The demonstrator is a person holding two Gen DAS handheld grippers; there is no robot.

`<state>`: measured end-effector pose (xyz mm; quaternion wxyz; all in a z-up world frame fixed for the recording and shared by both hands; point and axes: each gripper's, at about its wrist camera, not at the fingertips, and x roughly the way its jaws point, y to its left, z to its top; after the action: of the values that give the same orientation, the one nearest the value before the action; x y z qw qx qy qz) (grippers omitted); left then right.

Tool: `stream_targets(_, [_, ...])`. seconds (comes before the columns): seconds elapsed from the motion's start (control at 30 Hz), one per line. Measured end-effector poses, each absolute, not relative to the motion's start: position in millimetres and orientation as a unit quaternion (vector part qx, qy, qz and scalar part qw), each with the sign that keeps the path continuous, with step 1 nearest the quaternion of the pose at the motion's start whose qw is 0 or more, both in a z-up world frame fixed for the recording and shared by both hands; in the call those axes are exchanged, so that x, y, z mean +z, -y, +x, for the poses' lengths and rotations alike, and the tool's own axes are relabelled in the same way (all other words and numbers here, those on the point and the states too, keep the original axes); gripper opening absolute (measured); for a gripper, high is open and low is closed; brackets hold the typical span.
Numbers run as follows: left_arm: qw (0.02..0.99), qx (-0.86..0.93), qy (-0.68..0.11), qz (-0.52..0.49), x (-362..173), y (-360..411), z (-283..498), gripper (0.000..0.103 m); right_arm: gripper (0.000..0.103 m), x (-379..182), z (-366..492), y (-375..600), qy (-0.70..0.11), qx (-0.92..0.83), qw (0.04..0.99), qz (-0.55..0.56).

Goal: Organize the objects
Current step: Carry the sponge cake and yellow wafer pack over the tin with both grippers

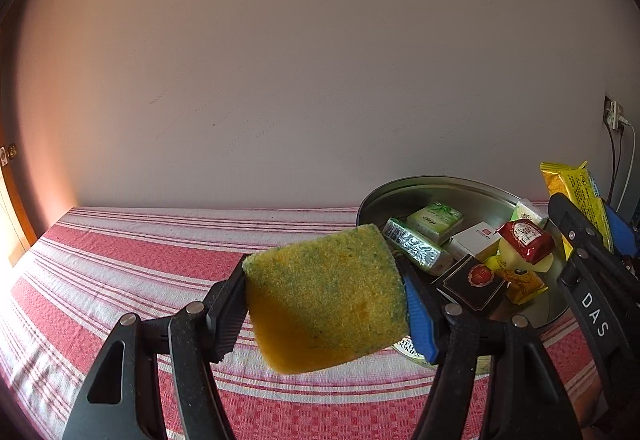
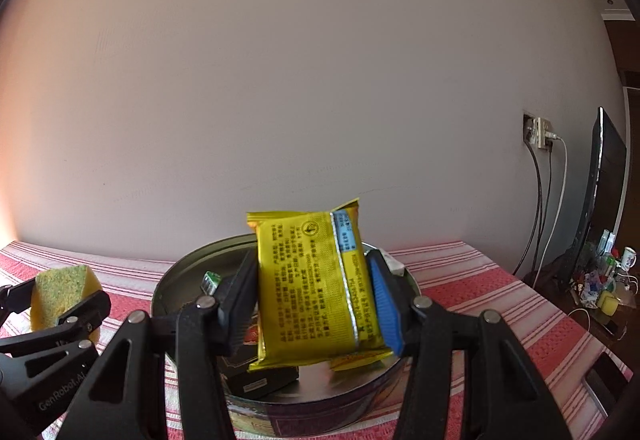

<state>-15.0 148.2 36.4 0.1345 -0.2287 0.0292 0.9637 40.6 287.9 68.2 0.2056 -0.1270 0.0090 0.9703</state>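
Two things are in the air at once, one per gripper. The left gripper (image 1: 326, 296) has its jaws closed partway on a sponge (image 1: 324, 296), yellow with a green scouring face, held above the striped cloth (image 1: 120, 260) just left of the tin (image 1: 420, 187). The right gripper (image 2: 312, 296) has its jaws drawn narrower, pinching a yellow packet (image 2: 312, 280) by its sides, upright and directly over the tin.

Several small items already lie inside the tin: a green pack (image 1: 434, 222), a foil bar (image 1: 416, 252), a white box (image 1: 476, 238), a red sachet (image 1: 524, 240) and a black box (image 1: 474, 284). Judging by that, the sorting looks well under way. Nothing else shows loose on the cloth in these views, so what seems left is the packet, which needs only lowering and release, and then the sponge, whose destination I cannot tell.
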Motion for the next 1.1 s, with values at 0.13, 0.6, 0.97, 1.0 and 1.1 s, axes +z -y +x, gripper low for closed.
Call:
stream_targets(0.13, [0.143, 0.963, -0.027, -0.225, 40.5, -155.9, -16.7, 0.069, 0.053, 69.1, 37.7, -306.4, -0.016, 0.967, 0.219, -0.125])
stream_targets(0.6, [0.185, 0.959, -0.026, -0.211, 52.4, -197.8, -23.8, 0.069, 0.053, 71.0, 26.1, -346.0, -0.021, 0.954, 0.271, -0.123])
stream_targets(0.97, [0.207, 0.950, -0.027, -0.232, 47.4, -229.8, -43.2, 0.069, 0.053, 70.6, 16.3, -373.0, -0.023, 0.951, 0.277, -0.136])
stream_targets(1.0, [0.210, 0.949, -0.025, -0.235, 46.5, -231.8, -45.1, 0.069, 0.053, 69.9, 15.7, -373.1, -0.024, 0.951, 0.276, -0.139])
stream_targets(1.1, [0.214, 0.948, -0.029, -0.236, 45.9, -237.3, -48.7, 0.069, 0.053, 67.7, 10.9, -380.6, -0.037, 0.950, 0.270, -0.149])
